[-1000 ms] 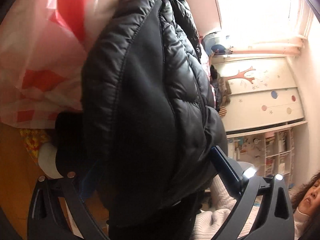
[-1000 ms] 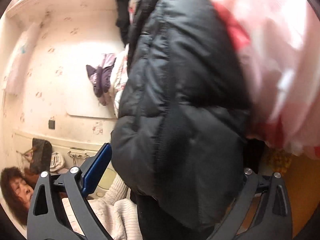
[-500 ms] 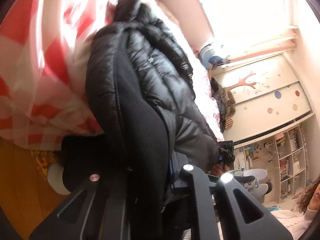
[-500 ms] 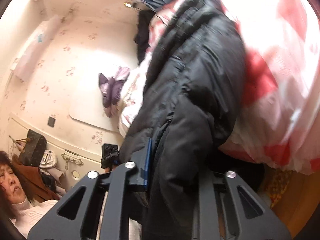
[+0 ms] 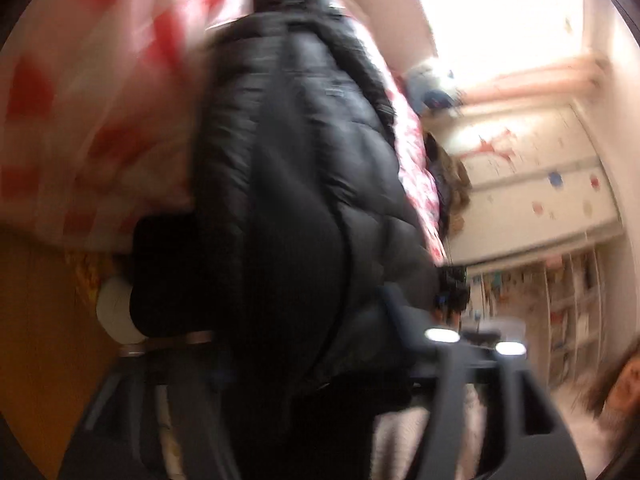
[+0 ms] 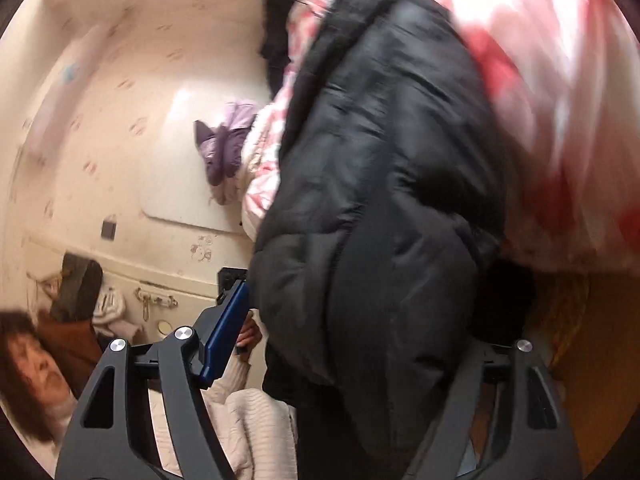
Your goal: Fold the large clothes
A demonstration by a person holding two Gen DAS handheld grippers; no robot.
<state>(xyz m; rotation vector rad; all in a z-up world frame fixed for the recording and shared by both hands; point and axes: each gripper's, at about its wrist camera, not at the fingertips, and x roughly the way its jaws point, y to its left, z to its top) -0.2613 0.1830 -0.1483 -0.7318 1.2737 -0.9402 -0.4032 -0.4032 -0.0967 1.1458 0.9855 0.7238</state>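
1. A black jacket (image 6: 384,208) hangs over the bed's (image 6: 560,100) edge, draped down between both grippers.
2. The right gripper (image 6: 360,320) stands spread wide, released, fabric bulging through the gap.
3. The left gripper (image 5: 304,344) also looks spread around the hem, though blur leaves it uncertain, probably to regrip for folding.

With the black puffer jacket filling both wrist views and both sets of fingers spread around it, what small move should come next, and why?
Probably close the right gripper on the jacket first. Its fingers stand wide apart with the jacket's lower bulk between them, so nothing is pinched yet. The left gripper looks spread too, though that view is blurred. The jacket lies over the red-and-white checked bedding, so a grip seems needed before folding.
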